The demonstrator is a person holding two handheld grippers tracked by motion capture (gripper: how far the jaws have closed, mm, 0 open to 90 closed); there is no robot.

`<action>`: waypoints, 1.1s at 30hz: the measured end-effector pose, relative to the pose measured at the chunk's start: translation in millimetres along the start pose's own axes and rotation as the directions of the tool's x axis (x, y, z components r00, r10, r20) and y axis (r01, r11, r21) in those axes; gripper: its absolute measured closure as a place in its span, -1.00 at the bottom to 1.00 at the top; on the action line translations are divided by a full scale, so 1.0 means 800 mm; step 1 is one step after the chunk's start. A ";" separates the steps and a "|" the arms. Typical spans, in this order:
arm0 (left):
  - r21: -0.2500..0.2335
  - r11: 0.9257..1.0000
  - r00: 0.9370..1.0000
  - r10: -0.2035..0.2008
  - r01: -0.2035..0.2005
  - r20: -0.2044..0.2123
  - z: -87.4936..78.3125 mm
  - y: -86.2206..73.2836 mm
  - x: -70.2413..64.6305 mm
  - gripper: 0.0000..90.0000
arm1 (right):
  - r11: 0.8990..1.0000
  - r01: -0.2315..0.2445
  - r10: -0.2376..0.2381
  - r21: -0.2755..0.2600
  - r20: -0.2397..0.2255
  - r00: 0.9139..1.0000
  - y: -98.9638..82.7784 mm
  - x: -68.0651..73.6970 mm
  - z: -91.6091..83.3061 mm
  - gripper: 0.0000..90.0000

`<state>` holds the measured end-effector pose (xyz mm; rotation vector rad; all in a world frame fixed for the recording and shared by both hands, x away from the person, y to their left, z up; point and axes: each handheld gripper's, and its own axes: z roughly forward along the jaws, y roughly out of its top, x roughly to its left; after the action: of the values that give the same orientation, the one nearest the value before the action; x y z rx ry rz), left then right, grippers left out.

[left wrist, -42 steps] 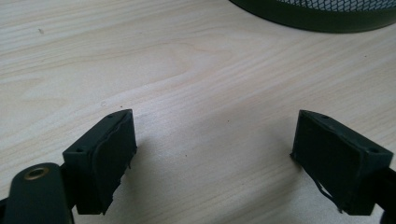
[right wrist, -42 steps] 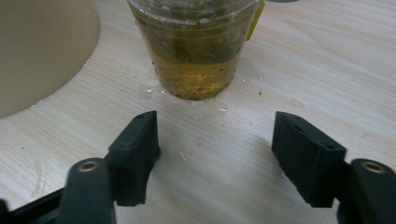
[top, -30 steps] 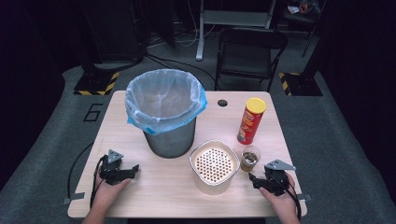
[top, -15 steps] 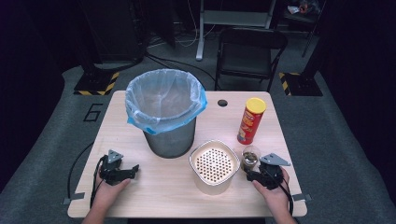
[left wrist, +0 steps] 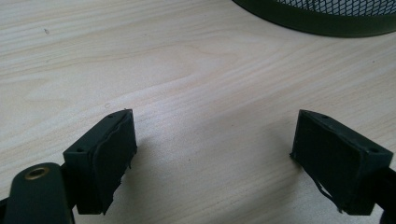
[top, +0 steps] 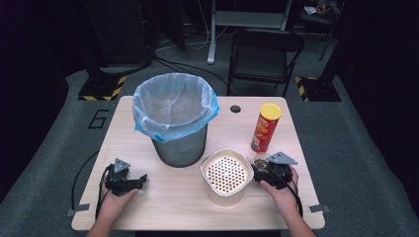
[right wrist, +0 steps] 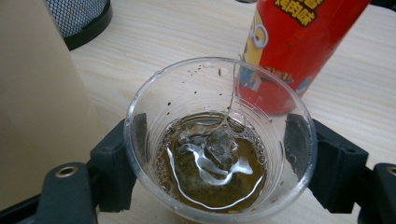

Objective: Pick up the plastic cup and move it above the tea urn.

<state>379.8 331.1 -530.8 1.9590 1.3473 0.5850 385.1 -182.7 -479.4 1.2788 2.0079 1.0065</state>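
The right claw (right wrist: 212, 154) stands with its two black jaws on either side of a clear plastic cup (right wrist: 217, 140) that holds a little brown liquid with a tea bag and its thread; the jaws have just been opening, with the cup between them, and from the right gripper view I cannot tell whether the pads press on its wall or only flank it. The cup sits on the pale wooden table (top: 148, 197) near its right edge, just beside the cream square container with a perforated lid (top: 226, 174) and just in front of the red tube of crisps with a yellow cap (top: 266, 127). The main risk, as I judge it, is the thin wall: too hard a squeeze would buckle the cup and push liquid over the rim, while too loose a hold would let it slip or tilt on the lift and spill on the table. Crowding adds to it, since a sideways swing could knock the tall tube over or bump the container. If the cup is meant for the grey mesh bin lined with a blue plastic bag (top: 175, 111), carrying it tilted over the container would drip on the way. The left claw (left wrist: 224, 158) rests spread wide over bare table, holding nothing.
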 end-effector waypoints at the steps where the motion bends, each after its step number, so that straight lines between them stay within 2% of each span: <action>1: -0.001 1.000 1.000 -0.001 0.001 0.000 0.000 0.000 0.000 -0.70 | 1.000 0.002 -0.002 -0.005 0.002 1.000 0.000 0.000 0.002 -0.51; 5: -0.006 1.000 1.000 -0.001 0.001 -0.001 0.001 0.000 0.000 -0.70 | 0.999 0.043 -0.043 -0.007 0.022 0.999 0.001 0.004 0.010 -0.50; 13: -0.006 1.000 1.000 -0.001 0.001 0.000 0.001 0.000 0.000 -0.70 | 1.000 0.018 -0.017 -0.023 0.019 1.000 -0.001 0.005 0.016 -0.43; 20: -0.006 1.000 1.000 -0.001 0.001 0.000 0.001 0.000 0.000 -0.70 | 0.999 0.043 -0.043 -0.022 -0.017 0.999 -0.003 0.001 0.012 -0.41; 21: -0.006 1.000 1.000 -0.001 0.001 0.001 0.001 0.000 0.000 -0.70 | 0.997 0.072 -0.072 -0.023 -0.026 0.997 -0.004 0.000 0.010 -0.38; 28: 0.011 1.000 1.000 0.017 -0.017 0.010 0.000 0.001 0.002 -0.70 | 0.993 0.113 -0.114 -0.033 -0.042 0.993 -0.007 -0.002 0.006 -0.35; 33: 0.011 1.000 1.000 0.016 -0.016 0.010 0.000 0.001 0.002 -0.70 | 0.994 0.102 -0.104 -0.037 -0.060 0.993 -0.007 -0.005 0.006 -0.32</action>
<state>381.0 332.1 -529.8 1.9801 1.3326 0.5756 387.5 -186.3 -486.7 1.1270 2.0716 1.0375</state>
